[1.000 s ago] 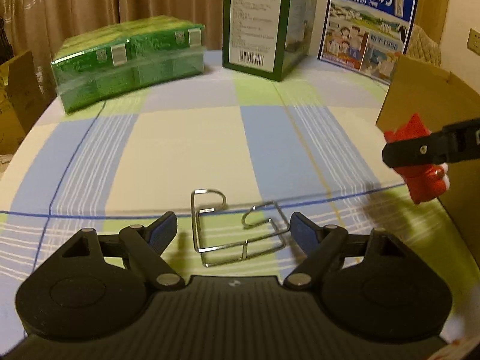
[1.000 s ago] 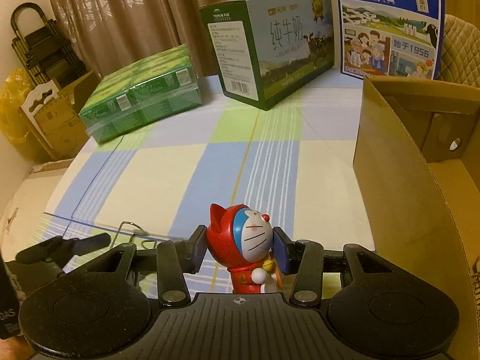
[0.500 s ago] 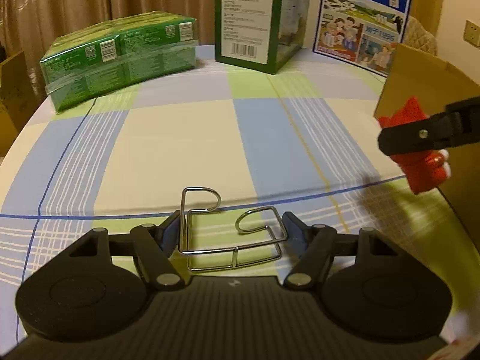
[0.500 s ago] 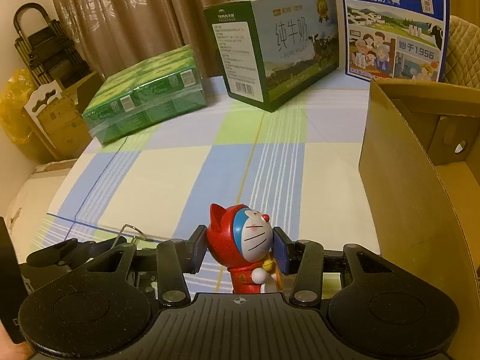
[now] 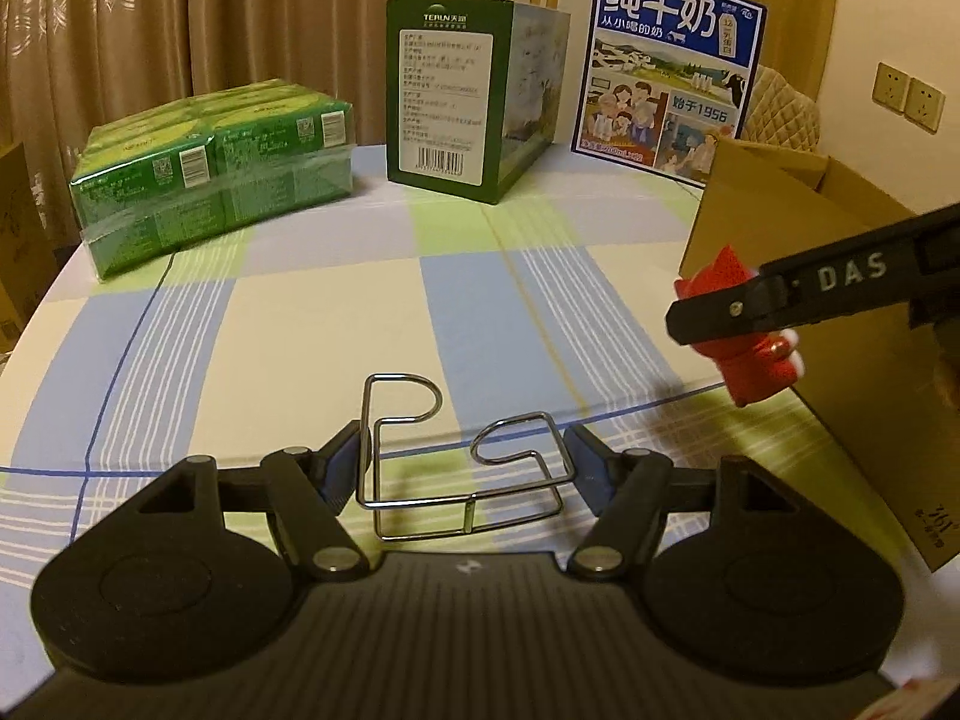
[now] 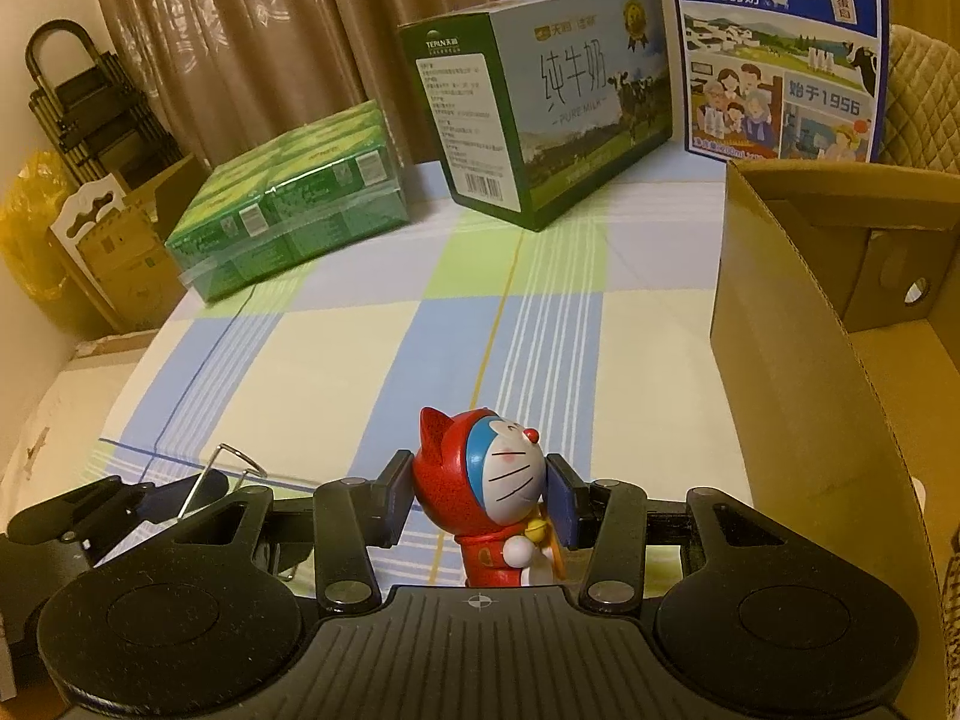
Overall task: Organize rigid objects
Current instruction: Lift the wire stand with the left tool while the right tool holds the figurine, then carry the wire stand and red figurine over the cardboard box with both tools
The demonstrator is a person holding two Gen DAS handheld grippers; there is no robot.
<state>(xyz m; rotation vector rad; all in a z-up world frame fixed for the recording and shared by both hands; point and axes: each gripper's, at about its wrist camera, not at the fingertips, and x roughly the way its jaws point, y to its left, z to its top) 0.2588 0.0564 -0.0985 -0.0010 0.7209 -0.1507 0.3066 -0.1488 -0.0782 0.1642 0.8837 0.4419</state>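
We count 1 wire rack (image 5: pixel 462 468), 1 red cat toy (image 6: pixel 492 492), 1 cardboard box (image 6: pixel 798 324), 2 milk cartons, 1 green pack. L gripper (image 5: pixel 465 462) clamps the rack at near table edge; 1 s ago its jaws stood wider, apart from the rack. R gripper (image 6: pixel 480 501) grips the toy beside the box, unchanged.

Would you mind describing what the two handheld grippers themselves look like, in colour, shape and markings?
Both the left gripper and the right gripper are matte black, with a ribbed body, two round discs, linkage arms with silver pivot pins and blue pads. White letters "DAS" mark the right gripper's side. No cables or sleeves show.
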